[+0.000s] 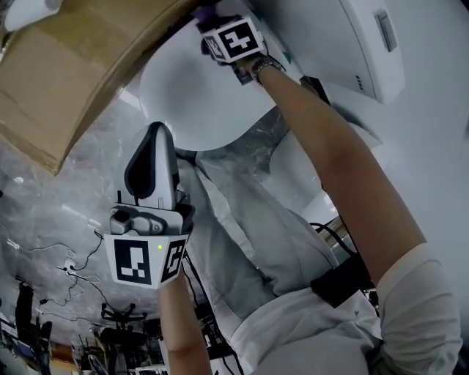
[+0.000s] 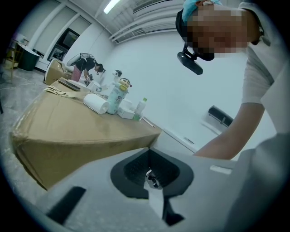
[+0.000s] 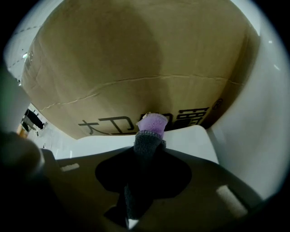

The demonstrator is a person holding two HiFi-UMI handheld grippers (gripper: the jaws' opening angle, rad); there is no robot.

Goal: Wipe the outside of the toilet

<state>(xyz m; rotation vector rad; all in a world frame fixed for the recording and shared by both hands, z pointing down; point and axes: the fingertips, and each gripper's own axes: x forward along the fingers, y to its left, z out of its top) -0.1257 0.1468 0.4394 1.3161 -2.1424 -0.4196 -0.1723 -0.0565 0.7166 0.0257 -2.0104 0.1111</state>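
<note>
Head view: the right gripper reaches into the squeeze between the cardboard box and the white toilet, purple cloth at its tip. It's tight there, and the box edge could snag that cloth. The left gripper hangs low over the grey marble floor, where cables trail.

Left gripper view: jaws closed together, nothing held. Bottles and a paper roll sit on the box top.

Right gripper view: jaws clamped on the cloth, its tip seemingly against the box. The glossy toilet lies just below and is slick, so a wipe could skid.
</note>
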